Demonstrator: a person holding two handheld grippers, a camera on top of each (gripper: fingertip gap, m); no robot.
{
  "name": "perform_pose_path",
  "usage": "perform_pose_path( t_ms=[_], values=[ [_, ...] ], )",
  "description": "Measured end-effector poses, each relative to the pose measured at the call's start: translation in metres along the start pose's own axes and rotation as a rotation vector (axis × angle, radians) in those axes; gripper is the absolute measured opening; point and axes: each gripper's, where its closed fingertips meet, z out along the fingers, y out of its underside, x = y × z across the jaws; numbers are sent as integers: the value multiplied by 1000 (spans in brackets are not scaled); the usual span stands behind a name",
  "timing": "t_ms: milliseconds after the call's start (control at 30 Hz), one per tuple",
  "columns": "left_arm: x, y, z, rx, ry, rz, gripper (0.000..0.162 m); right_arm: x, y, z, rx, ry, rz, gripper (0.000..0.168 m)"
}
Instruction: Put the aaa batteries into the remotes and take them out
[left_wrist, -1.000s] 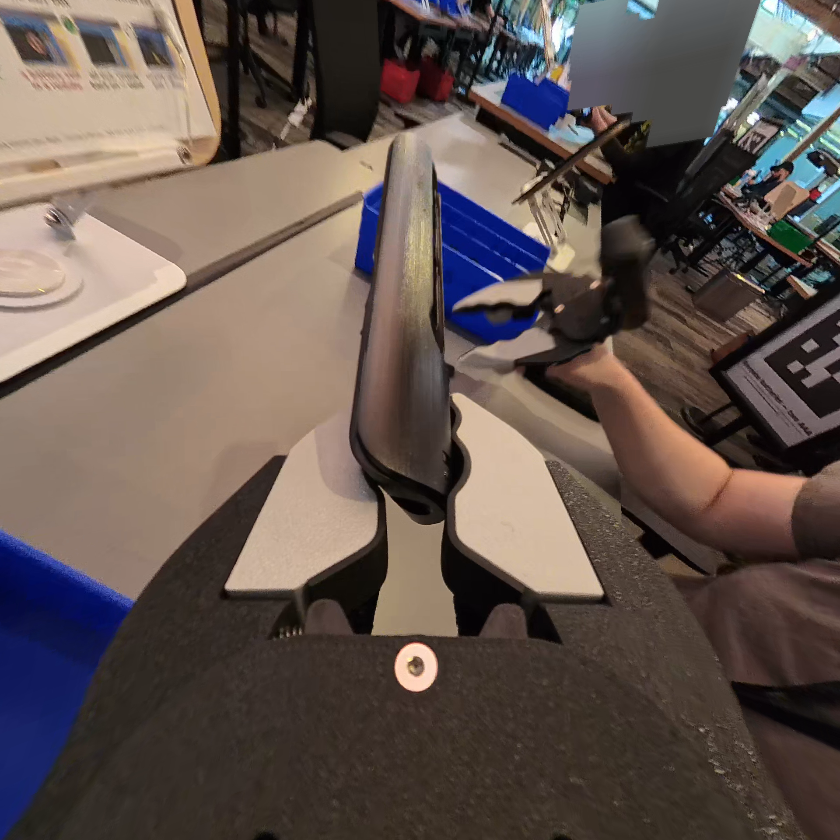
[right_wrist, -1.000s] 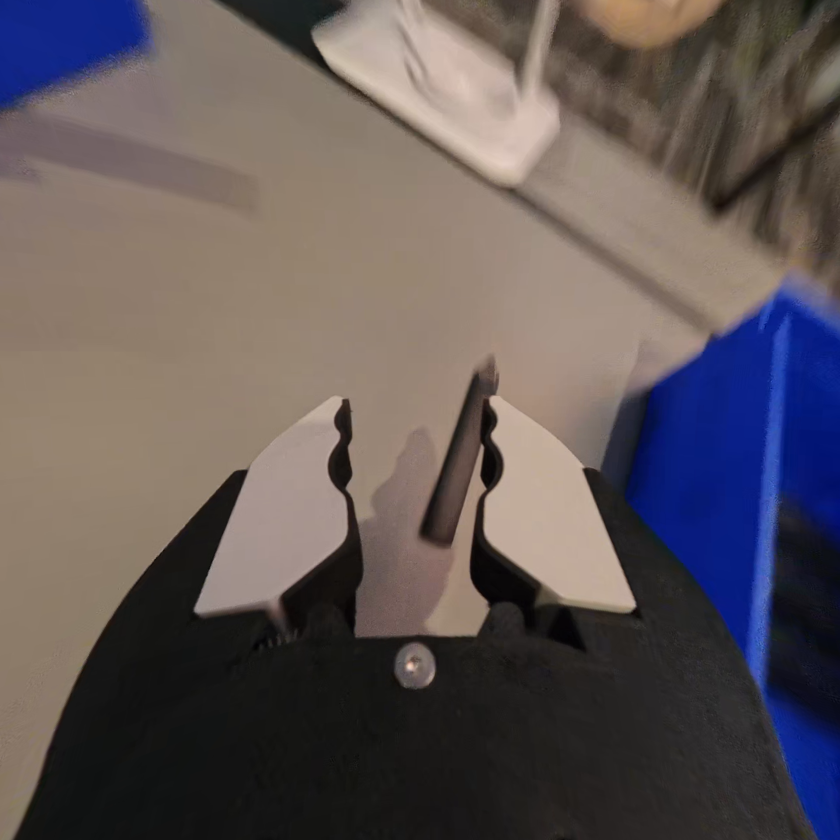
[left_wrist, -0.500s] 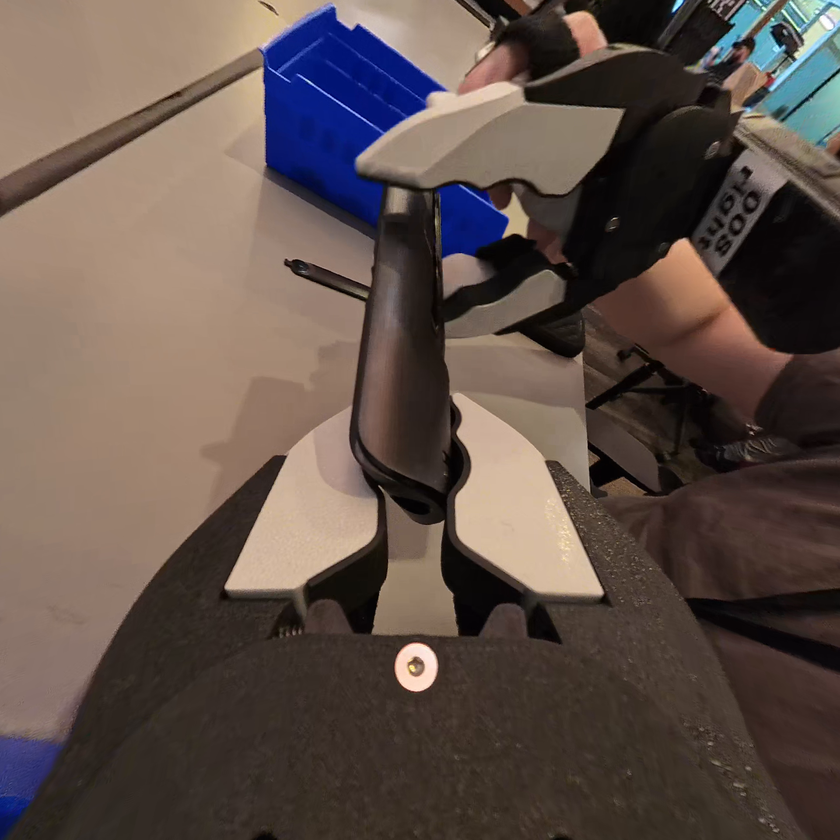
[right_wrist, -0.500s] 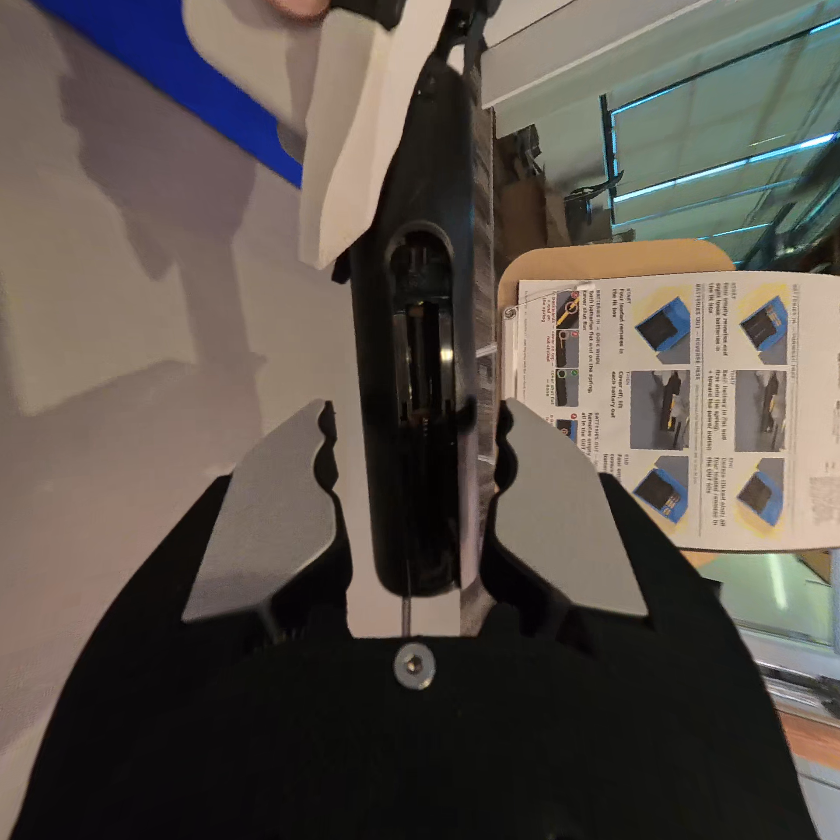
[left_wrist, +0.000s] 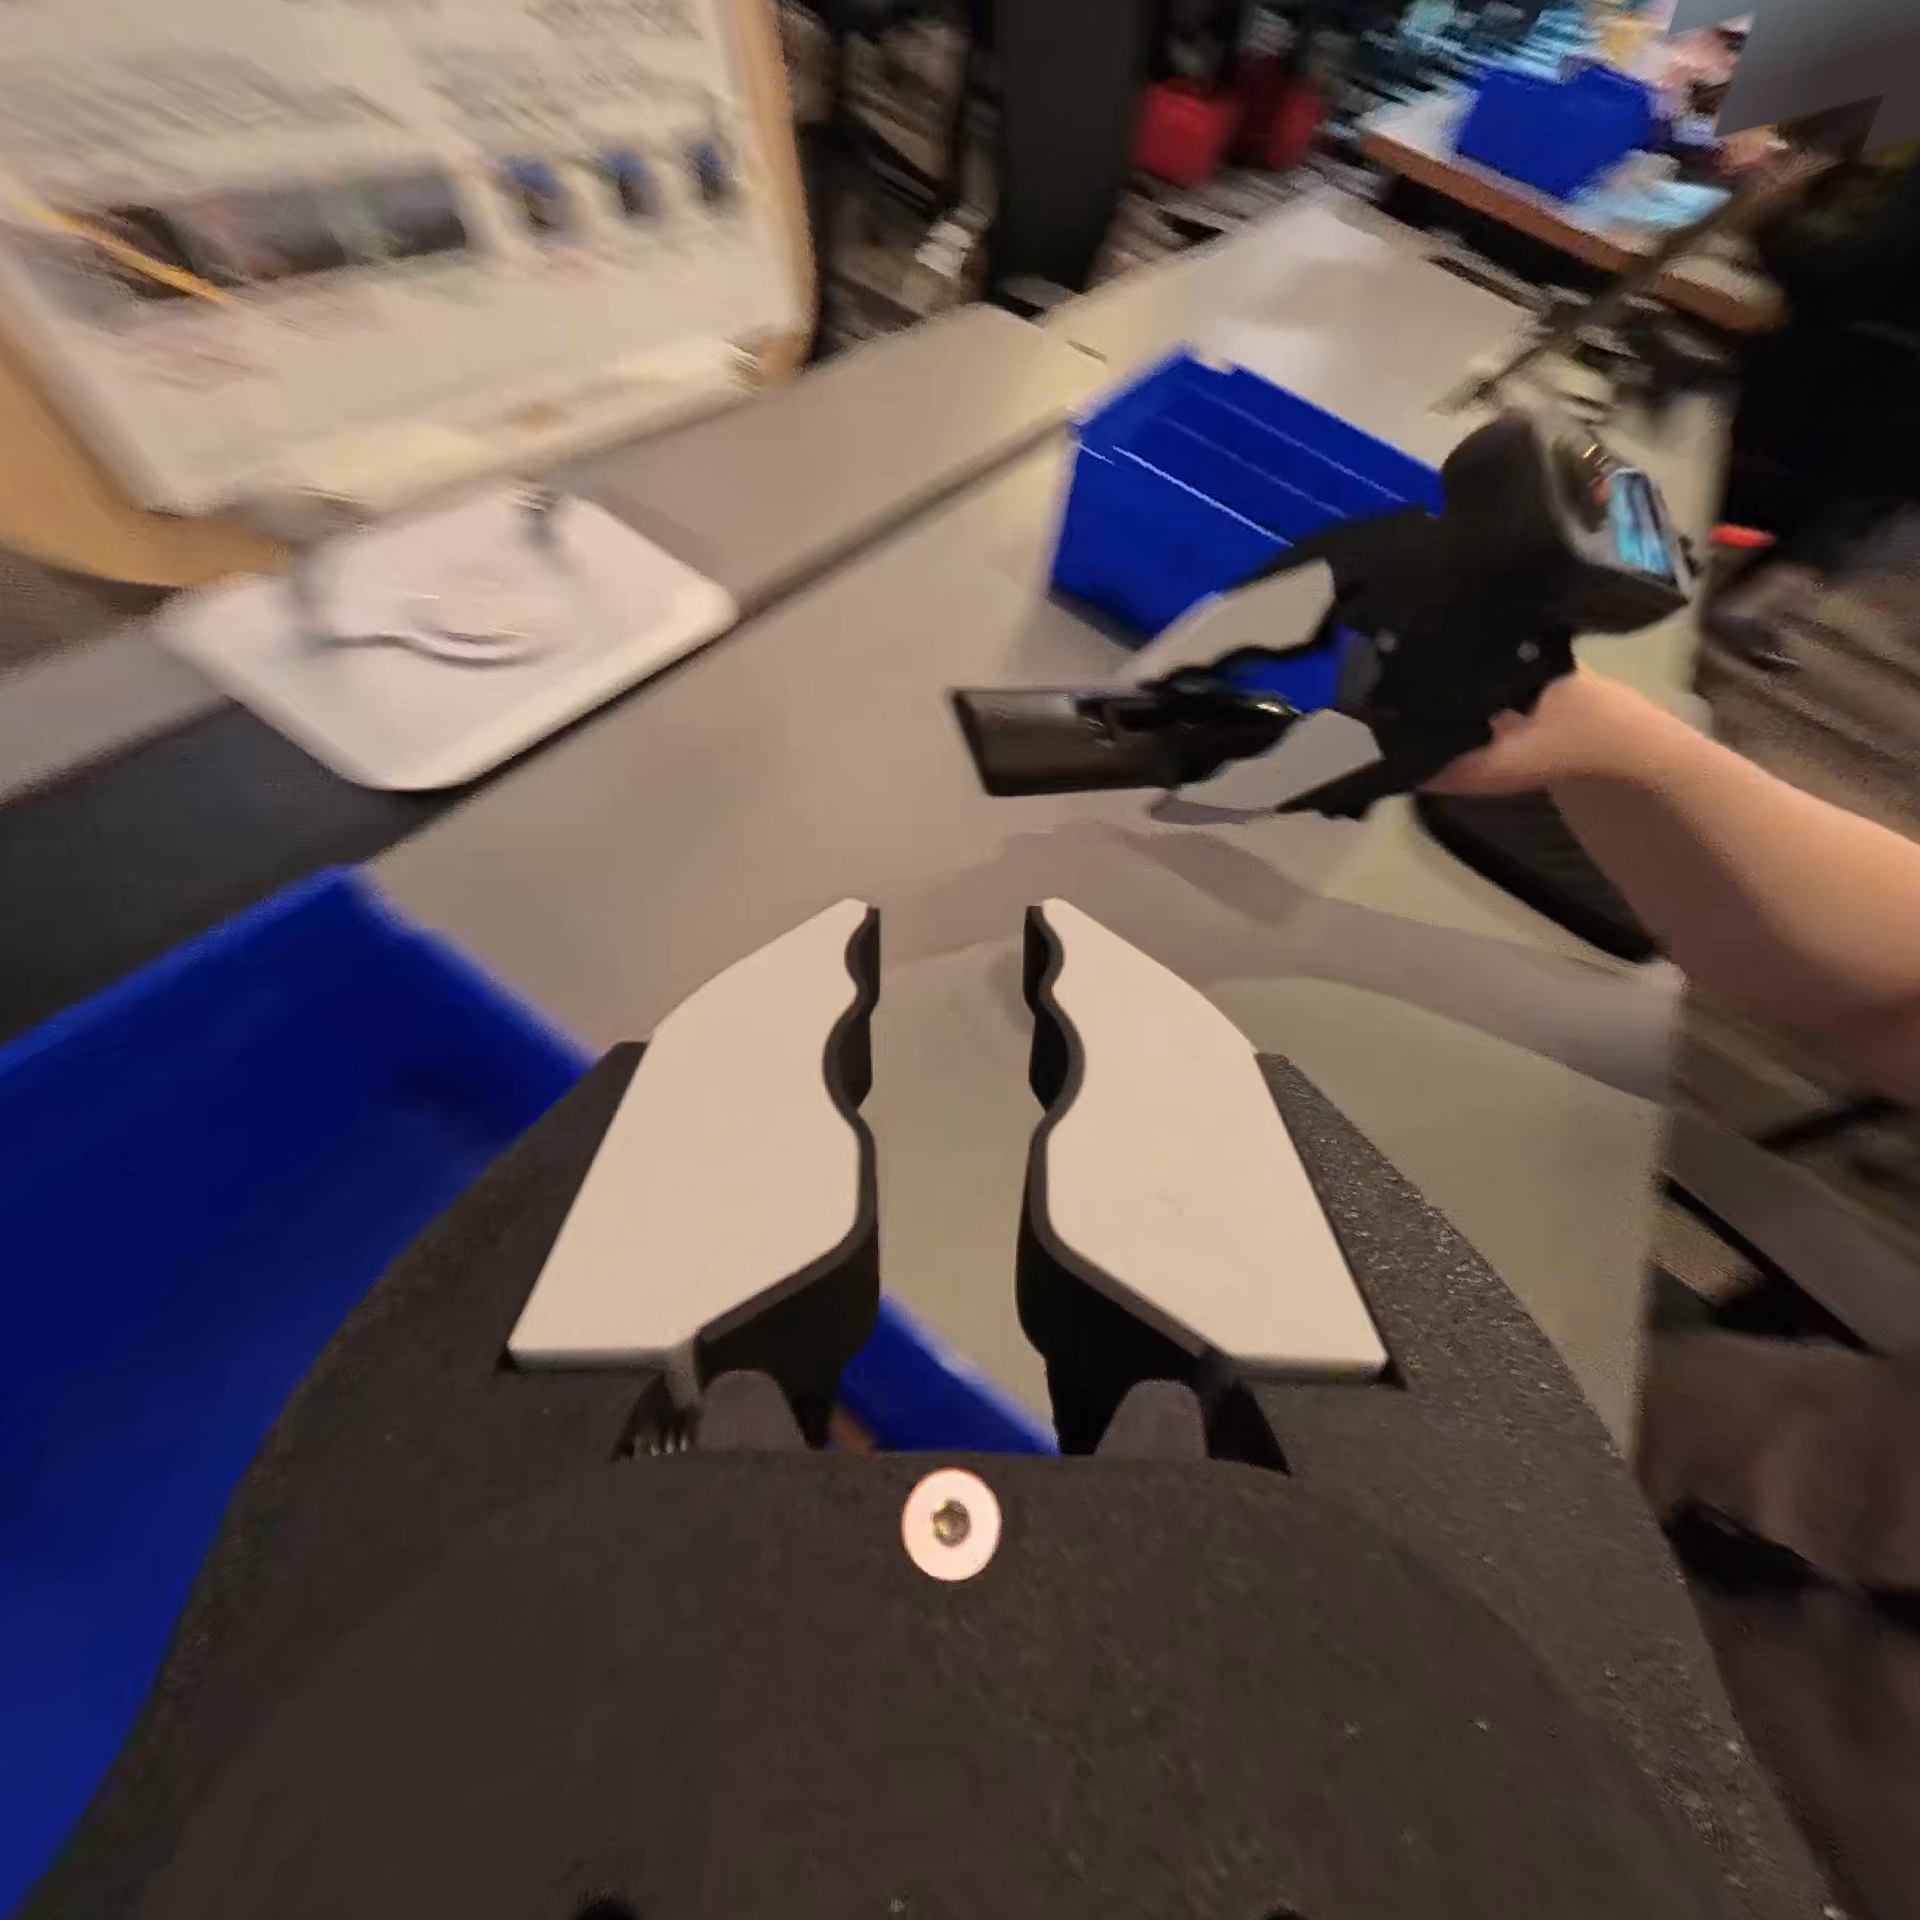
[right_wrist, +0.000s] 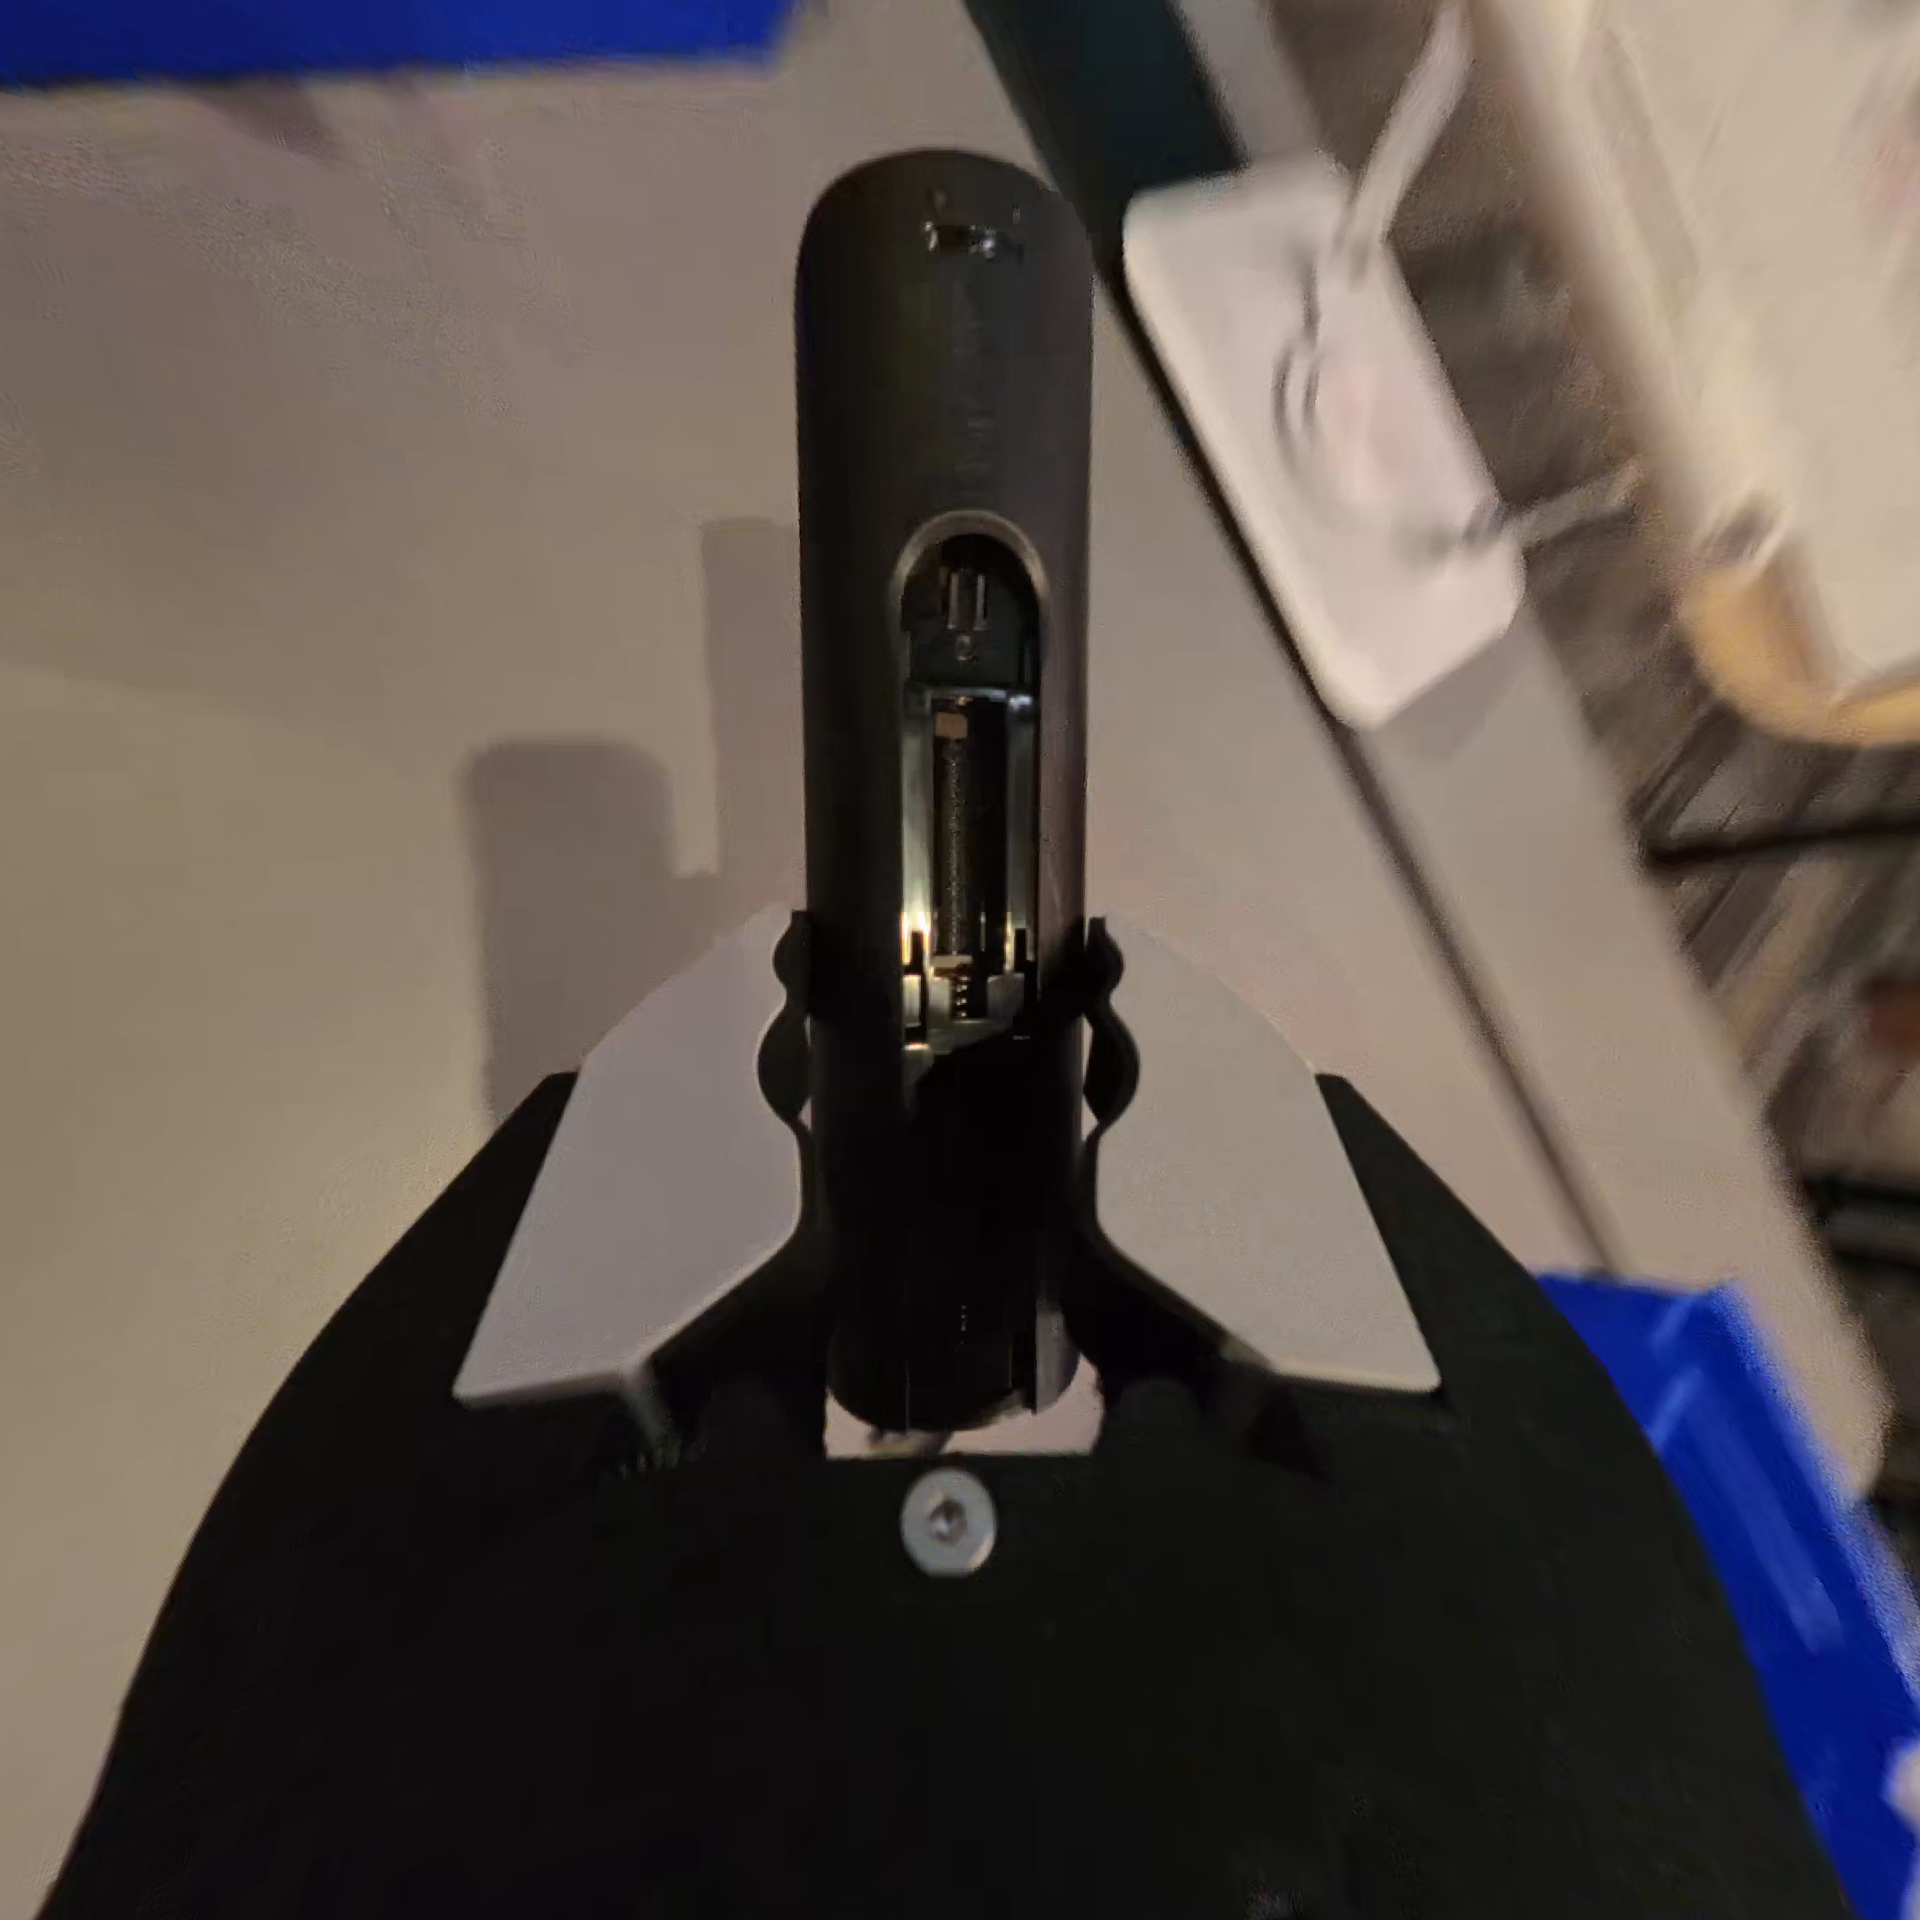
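My right gripper (right_wrist: 948, 935) is shut on a black remote (right_wrist: 940, 436) and holds it above the grey table (right_wrist: 312, 520), back side up. The battery bay (right_wrist: 966, 821) is uncovered, with a spring at its near end. I cannot tell if a battery lies in it. My left gripper (left_wrist: 951, 920) is open and empty, above the table's near left part. In the left wrist view the right gripper (left_wrist: 1226, 727) holds the remote (left_wrist: 1081, 727) level, off to the right.
A blue bin (left_wrist: 1236, 520) stands at the far right of the table (left_wrist: 727, 810), another blue bin (left_wrist: 208, 1195) at the near left. A white stand base (left_wrist: 468, 644) with an instruction board (left_wrist: 364, 239) is at the back left. A person's forearm (left_wrist: 1714, 862) reaches in from the right.
My left gripper let go of the remote and pulled back to the left, open. My right gripper closed on the remote and carried it off to the right.
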Motion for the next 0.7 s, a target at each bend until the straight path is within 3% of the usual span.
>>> perform_pose_path(
  t_ms=[133,267,433,600,700],
  values=[
    [-36,3,-80,57,-320,22,26,0,46,35,-174,-24,268,51],
    [-39,25,-104,35,-294,-55,26,0,56,49,-232,4,369,50],
    [-65,70,-89,-167,-318,-154,23,-14,68,59,-357,-6,412,50],
    [-55,103,-47,-271,-181,-253,21,-17,58,56,-334,11,414,54],
    [-46,134,-33,-393,-173,-235,23,-6,35,40,-224,61,413,59]
  ],
)
